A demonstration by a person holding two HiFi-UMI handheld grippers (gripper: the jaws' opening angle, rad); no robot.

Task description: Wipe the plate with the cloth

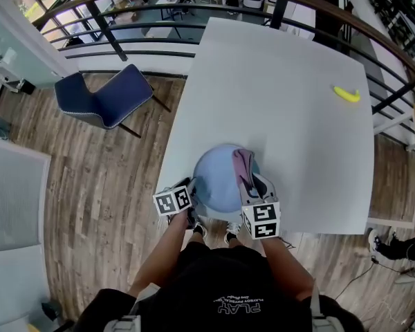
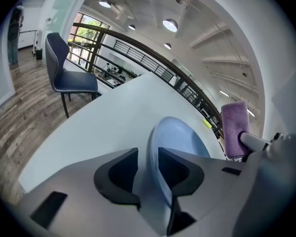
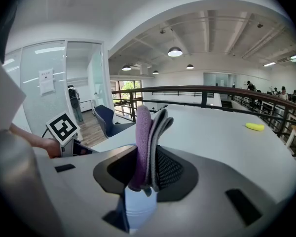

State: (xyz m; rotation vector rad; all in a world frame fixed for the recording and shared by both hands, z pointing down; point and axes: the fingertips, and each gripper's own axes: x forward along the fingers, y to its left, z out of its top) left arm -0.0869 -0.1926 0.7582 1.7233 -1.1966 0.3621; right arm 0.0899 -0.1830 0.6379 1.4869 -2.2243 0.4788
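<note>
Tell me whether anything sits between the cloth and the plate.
Nothing visible does. The cloth, pinched in the right gripper, hangs directly over the plate. The left gripper, fingers open, only straddles the plate's left rim.

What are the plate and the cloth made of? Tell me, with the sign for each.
The plate looks like glazed ceramic or hard plastic: pale blue, smooth, faint sheen, thin rigid rim. The cloth seems microfibre or a like textile: purple and grey layers, matte, fuzzy, folded limp.
</note>
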